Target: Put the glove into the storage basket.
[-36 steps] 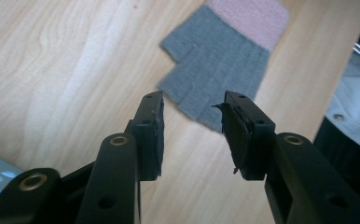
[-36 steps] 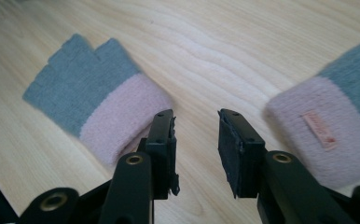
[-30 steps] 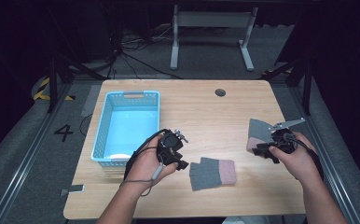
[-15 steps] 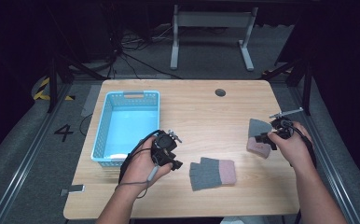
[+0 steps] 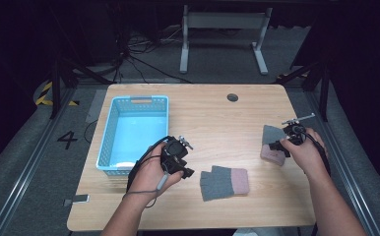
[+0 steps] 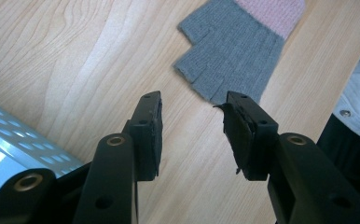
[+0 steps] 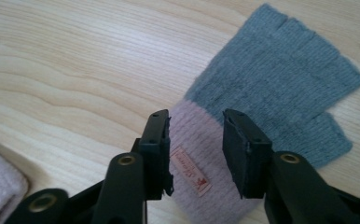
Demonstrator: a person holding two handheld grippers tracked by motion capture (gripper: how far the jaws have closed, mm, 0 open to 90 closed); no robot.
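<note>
Right gripper (image 7: 194, 154) sits low over the glove at the table's right edge (image 5: 271, 142), and from where I sit I read its jaws as parted to a middling gap that has just been narrowing. In the right gripper view the two black jaws straddle the pink cuff of that glove, with the small sewn label showing between them; the pads stand apart from the knit, so I see no pinch on it. The grey fingerless end of the glove fans away up and to the right of the jaws in that view. In the high view this gripper (image 5: 287, 140) is at the near side of the glove, with my right hand (image 5: 303, 152) wrapped around its body.

My left gripper (image 6: 192, 135) is also half open, with nothing between its jaws but bare wood. It hovers over the table (image 5: 212, 118) just right of the blue basket (image 5: 110, 142), a corner of which shows at the lower left in the left gripper view. A second glove (image 6: 234, 60), grey with a pink cuff, lies flat just ahead of the left jaws, its finger stubs pointing toward them, close to the right jaw's tip. In the high view this second glove (image 5: 223, 182) lies near the table's front edge, between my two hands, just beside the left gripper (image 5: 180, 162).
</note>
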